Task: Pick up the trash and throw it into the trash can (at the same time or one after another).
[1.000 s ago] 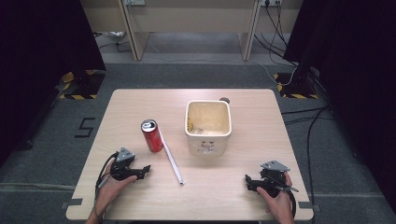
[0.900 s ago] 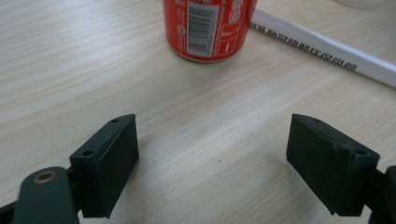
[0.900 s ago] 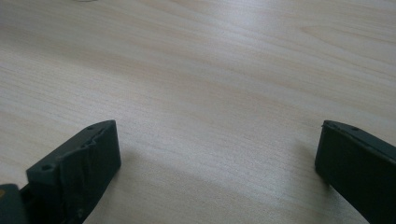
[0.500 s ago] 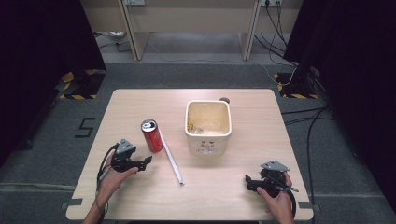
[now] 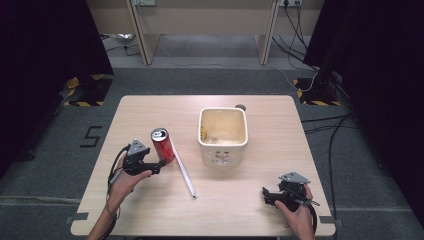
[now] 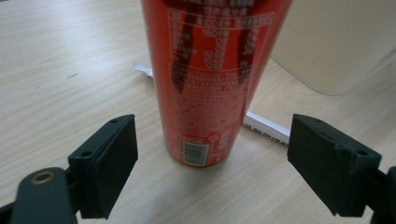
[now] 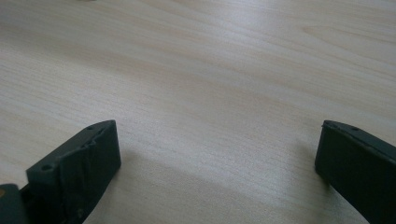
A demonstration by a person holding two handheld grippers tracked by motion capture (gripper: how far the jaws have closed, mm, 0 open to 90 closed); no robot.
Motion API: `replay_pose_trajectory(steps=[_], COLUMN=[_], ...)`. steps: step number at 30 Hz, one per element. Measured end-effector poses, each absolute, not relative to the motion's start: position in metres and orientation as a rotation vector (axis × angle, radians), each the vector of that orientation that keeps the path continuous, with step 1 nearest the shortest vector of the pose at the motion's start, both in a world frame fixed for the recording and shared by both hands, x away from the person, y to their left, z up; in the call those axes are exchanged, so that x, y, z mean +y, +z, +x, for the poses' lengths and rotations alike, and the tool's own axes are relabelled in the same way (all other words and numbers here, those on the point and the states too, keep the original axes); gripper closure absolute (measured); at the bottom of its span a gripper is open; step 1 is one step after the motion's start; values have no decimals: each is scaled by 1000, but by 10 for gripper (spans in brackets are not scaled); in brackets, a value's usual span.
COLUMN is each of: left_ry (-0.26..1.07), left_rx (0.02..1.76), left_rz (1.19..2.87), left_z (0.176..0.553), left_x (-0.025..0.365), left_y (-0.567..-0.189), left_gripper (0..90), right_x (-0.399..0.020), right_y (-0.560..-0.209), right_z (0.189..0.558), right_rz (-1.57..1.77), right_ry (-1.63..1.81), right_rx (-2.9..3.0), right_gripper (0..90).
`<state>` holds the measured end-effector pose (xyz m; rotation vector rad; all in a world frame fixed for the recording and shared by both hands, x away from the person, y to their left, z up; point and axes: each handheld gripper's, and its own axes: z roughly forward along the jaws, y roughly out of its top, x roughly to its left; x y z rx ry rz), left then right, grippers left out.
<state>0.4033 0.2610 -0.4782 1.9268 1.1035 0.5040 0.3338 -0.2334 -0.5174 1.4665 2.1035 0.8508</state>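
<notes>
On the left half of the table (image 5: 260,210), a red can (image 5: 162,145) stands upright, just beside a white strip (image 5: 184,173) that lies flat and runs toward the person. The left gripper (image 5: 159,166) has moved forward since a second ago and now sits close in front of the can, its jaws spread wide with the can between them but untouched. The left gripper view shows the can's printed label and barcode, and the strip passing behind its base, which the high view is too small to tell. A cream square tub (image 5: 223,134) stands right of the can. The right gripper (image 5: 267,196) has stayed near the front right edge, jaws wide over bare wood.
</notes>
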Motion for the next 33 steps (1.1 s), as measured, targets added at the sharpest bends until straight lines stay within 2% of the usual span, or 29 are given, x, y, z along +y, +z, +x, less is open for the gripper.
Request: replay_pose_trajectory(steps=[20,33], left_ry=[500,501], left_rx=[1094,1097], left_rz=[1899,1889], left_z=[422,433], left_x=[252,249], left_y=[-472,-475], left_gripper=[175,235], right_x=[-233,-233], right_y=[-517,-517], right_z=[334,334], right_rz=[1466,1466], right_ry=[851,851], right_rx=[2104,2104], right_gripper=[5,4])
